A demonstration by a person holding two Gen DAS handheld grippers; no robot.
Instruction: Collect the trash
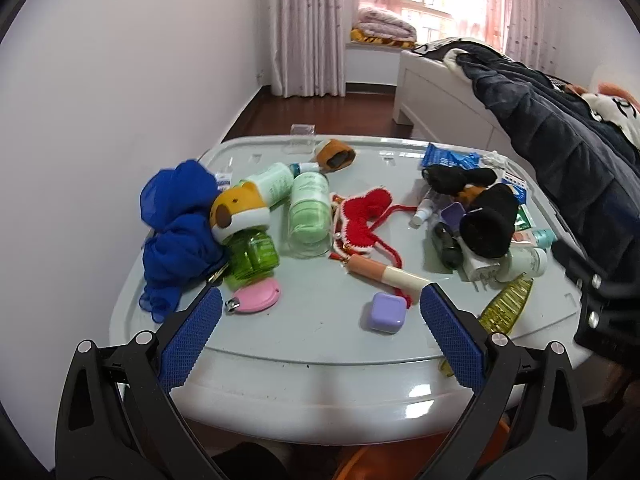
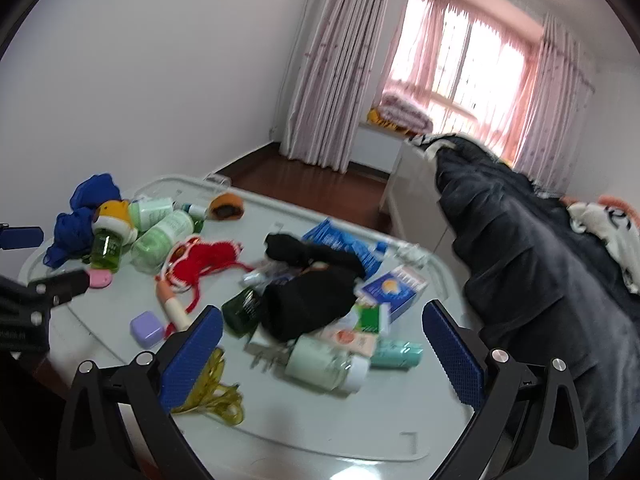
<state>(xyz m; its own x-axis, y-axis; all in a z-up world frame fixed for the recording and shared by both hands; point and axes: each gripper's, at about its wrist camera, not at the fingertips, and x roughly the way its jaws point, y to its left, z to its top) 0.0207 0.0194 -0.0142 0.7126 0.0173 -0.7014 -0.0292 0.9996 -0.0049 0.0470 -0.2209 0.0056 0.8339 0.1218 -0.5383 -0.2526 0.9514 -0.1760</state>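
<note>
Both tongs hang wide open and empty over the near edge of the grey table (image 1: pixel 320 344). Ahead of the right gripper (image 2: pixel 322 322) lies the likeliest trash: a pale green bottle (image 2: pixel 324 364) on its side between the blue pads, with packets and a blue box (image 2: pixel 394 288) heaped around black cloth (image 2: pixel 308 304) beyond. Before the left gripper (image 1: pixel 321 305) sits a lilac case (image 1: pixel 386 313). Judging by the clutter, take one loose item squarely, clear of the cloth.

We see pink curtains (image 2: pixel 332 80) flanking a bright window (image 2: pixel 472 56), a folded quilt (image 1: pixel 386 24) on the sill (pinkish), and a dark blanket (image 2: pixel 540 264) draped over the white bed (image 1: pixel 436 92).
</note>
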